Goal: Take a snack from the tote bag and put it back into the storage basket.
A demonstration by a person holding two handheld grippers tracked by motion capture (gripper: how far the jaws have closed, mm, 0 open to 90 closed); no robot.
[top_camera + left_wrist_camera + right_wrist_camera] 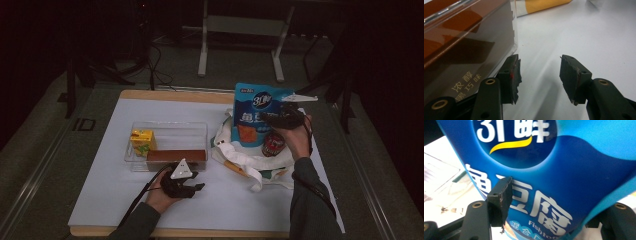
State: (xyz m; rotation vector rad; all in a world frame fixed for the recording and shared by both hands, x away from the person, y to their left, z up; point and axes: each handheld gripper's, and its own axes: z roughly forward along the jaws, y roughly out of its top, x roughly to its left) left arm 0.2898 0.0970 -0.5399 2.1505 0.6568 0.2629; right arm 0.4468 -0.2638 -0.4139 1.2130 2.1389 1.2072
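My right gripper point(274, 119) is shut on a blue snack pouch point(255, 107) with white lettering and holds it upright over a white tote bag point(235, 156). In the right gripper view the blue snack pouch point(574, 170) stands between the jaws of my right gripper point(549, 202), and it covers the right jaw. My left gripper point(196, 184) lies low on the white mat in front of a clear plastic box point(170, 129). In its own view my left gripper point(540, 72) is open with only bare mat between the fingers.
The clear box holds a yellow juice carton point(142, 141) and a long brown chocolate box point(175, 156), which sits close at the left as the chocolate box point(461, 50). A red can point(273, 144) rests on the tote. The white mat point(100, 190) covers a wooden table.
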